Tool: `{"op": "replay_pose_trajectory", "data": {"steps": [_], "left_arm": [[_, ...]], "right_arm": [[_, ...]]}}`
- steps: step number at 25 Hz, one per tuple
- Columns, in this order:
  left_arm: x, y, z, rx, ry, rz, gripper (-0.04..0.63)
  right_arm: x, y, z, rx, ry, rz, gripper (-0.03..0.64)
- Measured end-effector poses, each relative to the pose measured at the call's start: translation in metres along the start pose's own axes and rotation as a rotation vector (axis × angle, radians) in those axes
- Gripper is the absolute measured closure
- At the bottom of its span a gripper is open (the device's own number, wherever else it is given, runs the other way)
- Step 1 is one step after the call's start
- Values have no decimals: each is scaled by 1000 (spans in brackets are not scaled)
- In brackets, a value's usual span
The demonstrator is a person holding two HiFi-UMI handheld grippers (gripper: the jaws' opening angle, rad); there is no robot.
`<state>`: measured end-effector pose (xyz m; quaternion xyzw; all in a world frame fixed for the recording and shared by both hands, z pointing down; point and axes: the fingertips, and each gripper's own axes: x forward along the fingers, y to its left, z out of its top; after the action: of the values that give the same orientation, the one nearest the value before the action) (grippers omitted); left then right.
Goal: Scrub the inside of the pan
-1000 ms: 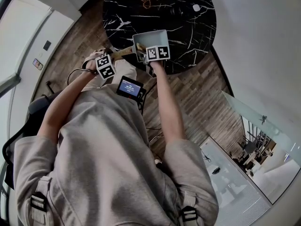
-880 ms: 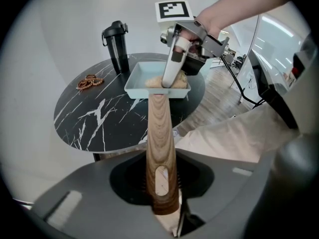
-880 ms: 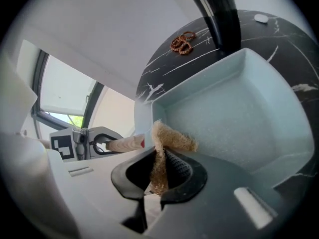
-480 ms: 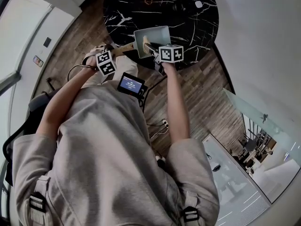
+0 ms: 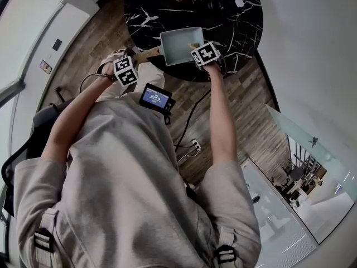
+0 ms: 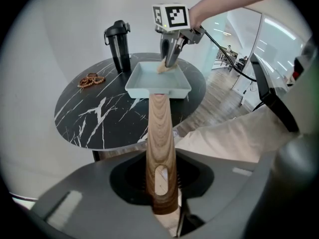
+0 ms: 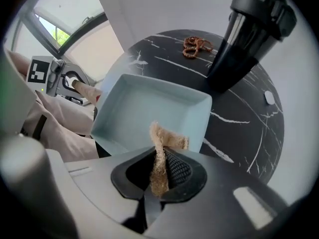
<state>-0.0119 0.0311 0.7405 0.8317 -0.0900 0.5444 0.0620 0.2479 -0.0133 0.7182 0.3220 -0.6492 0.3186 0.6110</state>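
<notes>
A pale blue-green square pan [image 5: 177,43] rests on the black marbled round table [image 5: 223,15], its wooden handle [image 5: 146,53] pointing toward me. My left gripper [image 5: 136,60] is shut on that handle [image 6: 160,148], near its end with the hanging slot. My right gripper [image 5: 196,46] points down over the pan's right edge. It is shut on a tan fibrous scrub pad [image 7: 160,153], whose tip hangs just above the pan's rim [image 7: 149,111]. In the left gripper view the right gripper [image 6: 169,61] holds the pad [image 6: 162,67] at the pan's far side [image 6: 157,81].
A black lidded bottle [image 7: 249,34] stands behind the pan, and a brown bead string [image 7: 195,46] lies further back. A small white spot [image 5: 239,3] lies on the table. A screen device [image 5: 154,97] hangs on my chest, its cable [image 5: 192,116] over the wooden floor.
My right gripper has moved rightward across the pan, from near the handle side to the right edge, and has rolled. The left gripper still holds the handle in place.
</notes>
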Motion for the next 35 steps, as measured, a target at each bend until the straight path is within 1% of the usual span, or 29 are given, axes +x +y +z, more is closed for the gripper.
{"op": "replay_pose_trajectory", "data": {"steps": [3,5,10,14,22,28,35], "left_arm": [[0,0,1,-34,-1,-2,509],[0,2,-1,-47,3,4,511],[0,0,-4,-70,19,0,511],[0,-1,-4,-86,25,0,511],[0,-1,-4,-109,32,-3,506],[0,-2,-4,-129,35,-13,502],[2,-2,-6,-131,41,-17,502]], "right_arm": [[16,5,-9,10,77,30,574],[23,10,-12,36,111,54,574],[31,19,-11,148,129,147,574],[33,35,-7,158,141,216,574],[34,90,12,238,100,442,574],[27,121,24,379,40,623,574],[16,136,34,491,-38,736,574]]}}
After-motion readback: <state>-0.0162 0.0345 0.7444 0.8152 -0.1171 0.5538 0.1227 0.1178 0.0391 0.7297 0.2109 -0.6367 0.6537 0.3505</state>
